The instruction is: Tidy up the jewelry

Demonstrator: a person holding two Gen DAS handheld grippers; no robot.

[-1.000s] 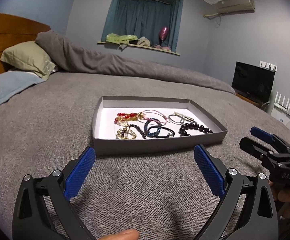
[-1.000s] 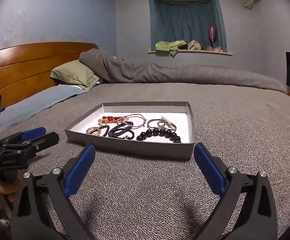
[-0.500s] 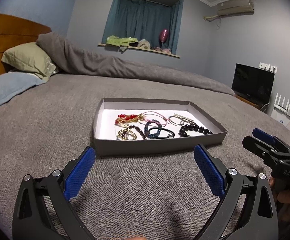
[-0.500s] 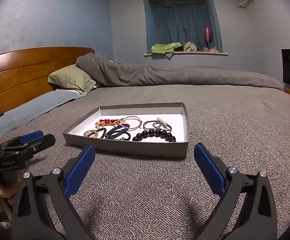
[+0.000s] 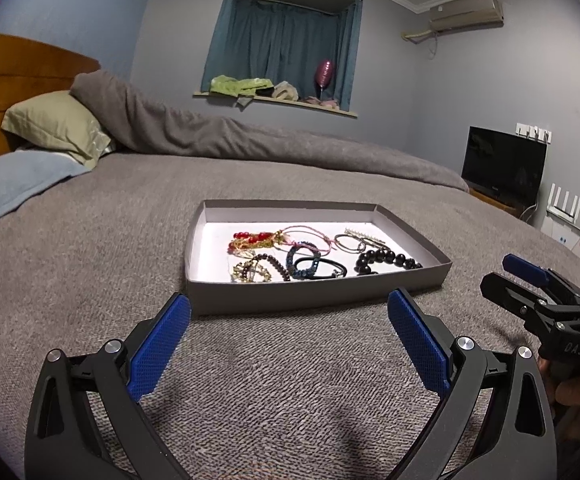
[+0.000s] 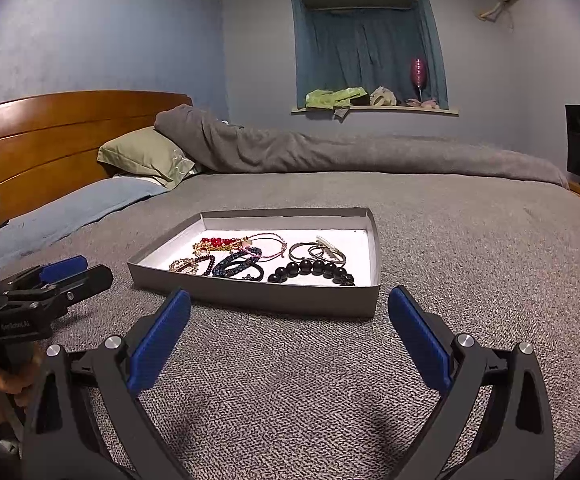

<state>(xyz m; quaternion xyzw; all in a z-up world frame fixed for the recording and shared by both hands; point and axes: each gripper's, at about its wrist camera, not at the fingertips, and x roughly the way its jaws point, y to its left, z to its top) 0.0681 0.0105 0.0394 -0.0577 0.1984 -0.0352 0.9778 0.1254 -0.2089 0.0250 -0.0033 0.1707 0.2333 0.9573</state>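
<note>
While both claws hover low over the bed with the grey woven blanket (image 5: 89,260), little differs from a second ago: views have crept slightly closer to the tray, nothing in it moved. Shallow grey cardboard tray with white floor (image 5: 314,294) (image 6: 249,294) lies flat mid-bed, ahead of both claws, untouched. Left claw (image 5: 289,334) spread wide, blue pads empty, same as before; right claw (image 6: 289,334) likewise wide apart, gripping nothing. Inside the tray: black round-bead bracelet (image 5: 386,259) (image 6: 314,270) near the front right, dark blue beaded bracelet (image 5: 304,260) (image 6: 235,262) centre front, thin silver bangles (image 5: 350,242) (image 6: 310,251) behind the black beads, red bead strand with gold chain (image 5: 251,239) (image 6: 217,242) at back left, thin pink cord loop (image 5: 310,236) beside it.
</note>
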